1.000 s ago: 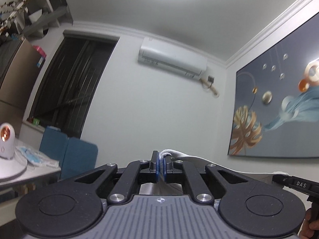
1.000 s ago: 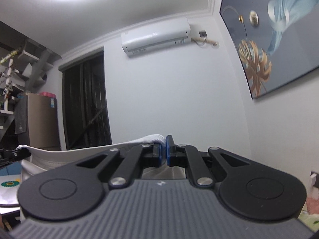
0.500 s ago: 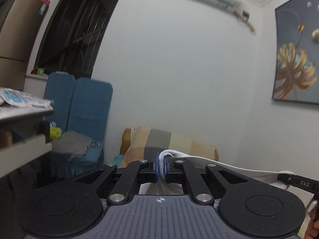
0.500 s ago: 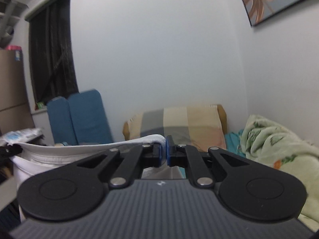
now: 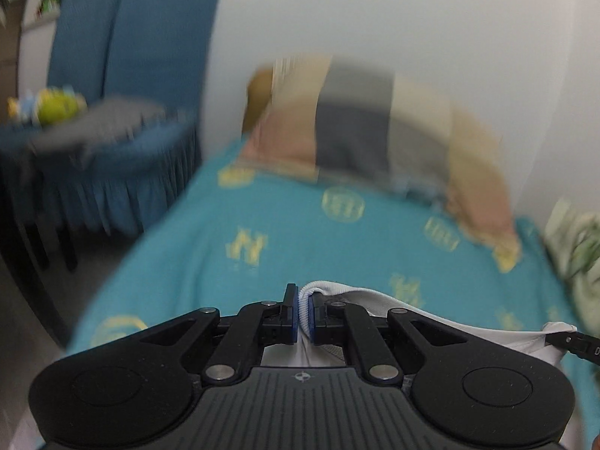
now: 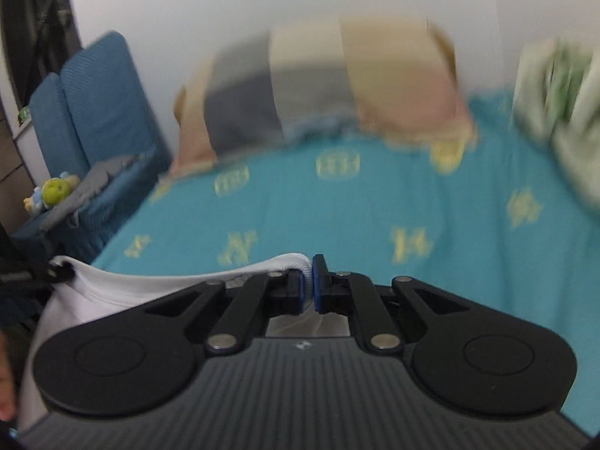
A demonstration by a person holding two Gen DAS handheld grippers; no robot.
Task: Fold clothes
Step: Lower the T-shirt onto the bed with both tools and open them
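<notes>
both claws (image 5: 303, 313) (image 6: 307, 288) level, pinching white garment (image 6: 112, 285) over bed (image 6: 337, 217).

White garment (image 5: 442, 322), teal bedsheet (image 5: 300, 232) with yellow motifs, blue chair (image 6: 101, 101), tan-and-grey checked pillow (image 6: 318, 86), black tools with blue pads (image 5: 293, 318)

Teal bed (image 5: 210, 262) with yellow motifs; patchwork pillow (image 6: 337, 86) and green-patterned blanket (image 6: 558, 112) at its head.

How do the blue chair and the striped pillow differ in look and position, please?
The blue chair is one solid blue; the striped pillow has tan, grey and pinkish blocks. The chair stands beside the teal bed sheet with a green toy on its seat; the pillow lies on the sheet, at the wall. Both are motion-blurred.
</notes>
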